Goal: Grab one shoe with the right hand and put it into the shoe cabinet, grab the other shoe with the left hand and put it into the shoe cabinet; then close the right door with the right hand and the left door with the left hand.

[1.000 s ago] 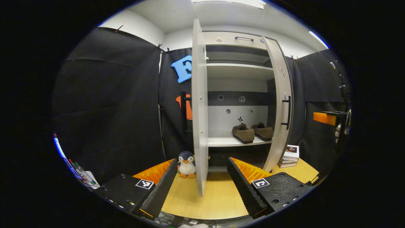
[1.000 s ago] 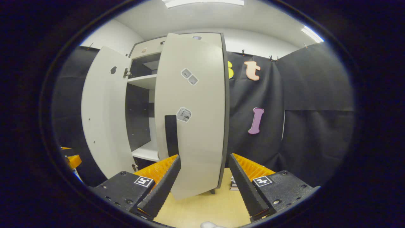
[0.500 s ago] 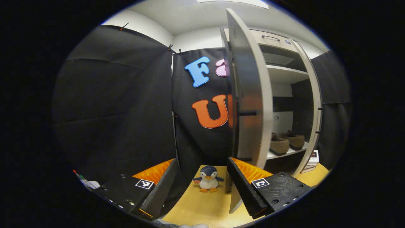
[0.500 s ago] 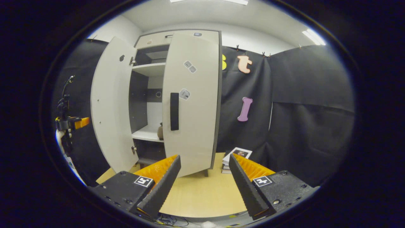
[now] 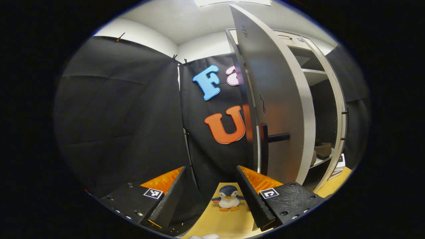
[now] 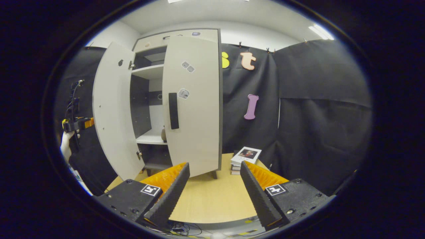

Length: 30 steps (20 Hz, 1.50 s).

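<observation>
In the left gripper view, my left gripper [image 5: 210, 168] is open and holds nothing, just left of the outer face of the cabinet's left door [image 5: 282, 99]. Its dark handle [image 5: 265, 146] juts out above my right finger. Past the door's edge, a brown shoe [image 5: 322, 150] lies on the cabinet shelf. In the right gripper view, my right gripper [image 6: 214, 164] is open and empty, well back from the cabinet. The right door [image 6: 196, 99] stands almost shut, with its handle [image 6: 173, 110] facing me. The left door [image 6: 111, 109] stands wide open. A shoe's tip [image 6: 163, 134] peeks through the gap.
A plush penguin [image 5: 228, 201] sits on the wooden table [image 5: 232, 222] between my left fingers. A stack of books [image 6: 245, 156] lies right of the cabinet. The other gripper [image 6: 78, 123] and the hand [image 6: 66, 147] holding it show far left, behind the open door.
My left gripper has swung left, from facing the open shelf to the outer side of the left door. My right gripper has drawn back, and the right door has swung almost shut.
</observation>
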{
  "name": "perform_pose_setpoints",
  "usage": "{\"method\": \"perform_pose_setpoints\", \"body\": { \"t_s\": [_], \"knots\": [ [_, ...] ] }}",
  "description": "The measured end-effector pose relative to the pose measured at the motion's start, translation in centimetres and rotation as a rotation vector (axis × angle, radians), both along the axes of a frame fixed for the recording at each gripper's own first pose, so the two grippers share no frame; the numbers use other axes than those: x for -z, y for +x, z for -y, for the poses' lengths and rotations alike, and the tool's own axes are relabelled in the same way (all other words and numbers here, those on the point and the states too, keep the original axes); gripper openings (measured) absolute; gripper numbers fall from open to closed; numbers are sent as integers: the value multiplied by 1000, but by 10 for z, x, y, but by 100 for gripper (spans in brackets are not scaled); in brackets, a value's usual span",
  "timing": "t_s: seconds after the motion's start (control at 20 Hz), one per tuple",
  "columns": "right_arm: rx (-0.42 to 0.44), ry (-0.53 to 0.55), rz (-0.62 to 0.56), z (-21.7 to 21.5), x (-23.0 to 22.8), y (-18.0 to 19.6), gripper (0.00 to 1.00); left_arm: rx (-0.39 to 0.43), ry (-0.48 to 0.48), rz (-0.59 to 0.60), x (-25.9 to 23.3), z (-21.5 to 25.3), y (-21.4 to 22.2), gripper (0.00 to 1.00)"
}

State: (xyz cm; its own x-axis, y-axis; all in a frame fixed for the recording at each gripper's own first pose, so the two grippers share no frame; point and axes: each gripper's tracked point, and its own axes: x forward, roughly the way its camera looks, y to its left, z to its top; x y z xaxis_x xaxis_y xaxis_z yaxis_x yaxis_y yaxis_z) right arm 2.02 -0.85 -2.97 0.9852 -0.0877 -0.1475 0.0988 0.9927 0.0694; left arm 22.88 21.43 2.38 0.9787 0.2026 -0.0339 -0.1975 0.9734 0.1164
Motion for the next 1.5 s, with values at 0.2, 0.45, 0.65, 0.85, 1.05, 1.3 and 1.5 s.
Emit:
{"method": "perform_pose_setpoints", "body": {
  "t_s": [0.2,0.45,0.65,0.85,1.05,1.3,1.5],
  "knots": [
    [0,21,-20,6,9,-4,100,6,6,-2,0,11,-4,86],
    [-33,26,-18,24,6,-5,100,36,-13,-9,-2,64,-7,86],
    [-73,36,-17,47,4,-8,100,68,-12,-7,-2,119,2,86],
    [-101,30,-9,84,-1,-11,100,82,-47,-12,-2,173,11,91],
    [-126,27,3,113,-4,-10,100,68,-60,-3,-9,204,-11,96],
    [-181,-3,24,126,-10,-8,100,38,-54,-10,-12,225,-69,96],
    [-200,-12,57,122,-17,-18,100,62,-44,-12,-19,248,-126,96]
  ]
}}
